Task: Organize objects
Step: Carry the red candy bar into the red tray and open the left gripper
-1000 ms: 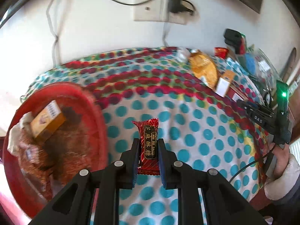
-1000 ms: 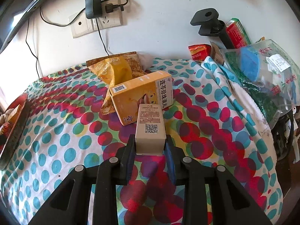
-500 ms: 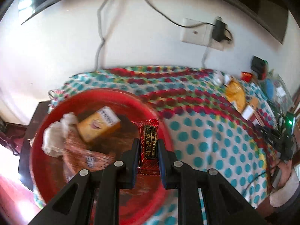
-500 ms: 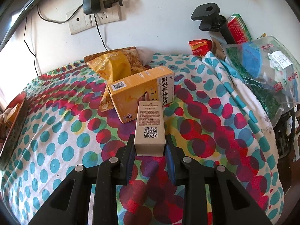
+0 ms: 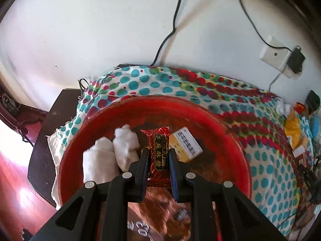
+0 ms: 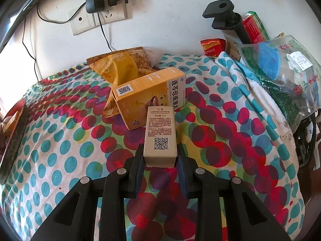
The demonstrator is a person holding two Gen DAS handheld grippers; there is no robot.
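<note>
The left tongs point(image 5: 158, 156) are clenching a red candy bar point(image 5: 158, 150) over the red tray point(image 5: 200, 110); release comes next. The right tongs point(image 6: 160, 158) are gripping a beige box point(image 6: 160, 134).

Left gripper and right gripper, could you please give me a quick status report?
Left gripper shut on red candy bar, above red tray. Right gripper shut on beige box. Nothing blocking.
</note>
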